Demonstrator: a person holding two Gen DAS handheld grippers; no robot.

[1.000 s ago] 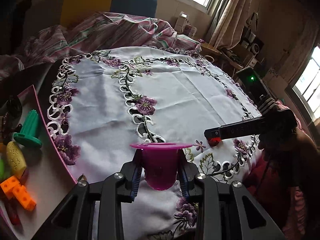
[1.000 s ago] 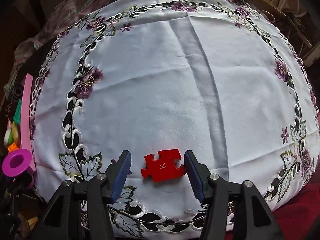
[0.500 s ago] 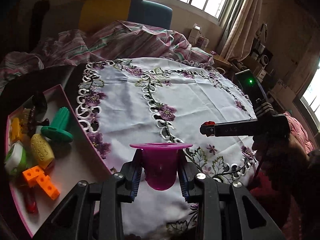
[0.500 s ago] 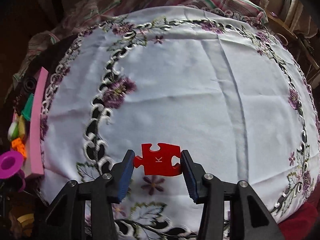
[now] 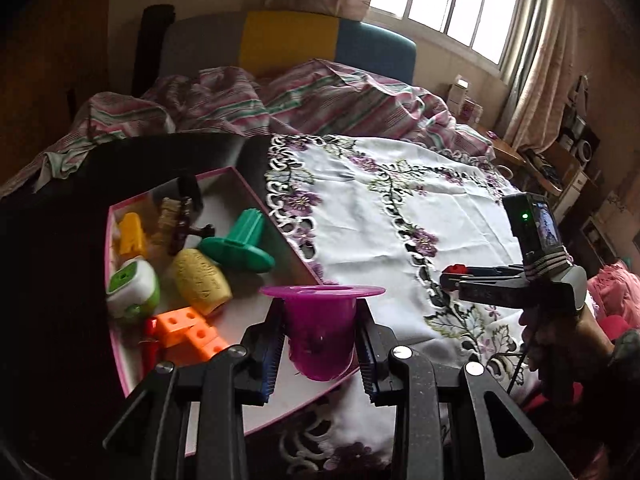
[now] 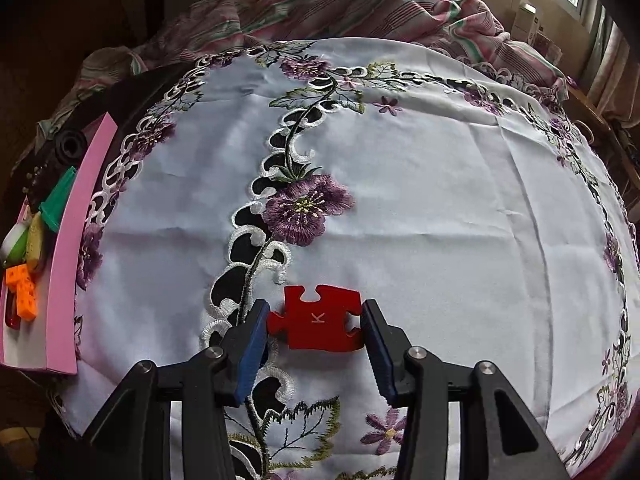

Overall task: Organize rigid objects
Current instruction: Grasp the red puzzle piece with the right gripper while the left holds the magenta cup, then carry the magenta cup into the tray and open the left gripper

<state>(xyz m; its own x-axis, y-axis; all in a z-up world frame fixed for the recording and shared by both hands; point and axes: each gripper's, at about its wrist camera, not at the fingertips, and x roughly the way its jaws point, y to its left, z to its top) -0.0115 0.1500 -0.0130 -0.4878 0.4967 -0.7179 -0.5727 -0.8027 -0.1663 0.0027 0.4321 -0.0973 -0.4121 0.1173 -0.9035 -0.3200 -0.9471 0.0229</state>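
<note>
Purple cup (image 5: 321, 332) clamped in left jaws hangs over the tray (image 5: 276, 396); right jaws grip a red puzzle piece (image 6: 318, 318); lower before releasing.

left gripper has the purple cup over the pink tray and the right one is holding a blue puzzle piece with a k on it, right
Not quite: the puzzle piece is red, not blue, as the right wrist view shows; only the finger pads are blue. The rest holds: the right gripper grips it, and the left gripper holds the purple cup over the pink tray.

A dark worktop (image 5: 192, 148) carries a white tablecloth embroidered with purple flowers (image 6: 420, 200) and, at its left edge, a pink-rimmed tray (image 5: 120, 360).
</note>
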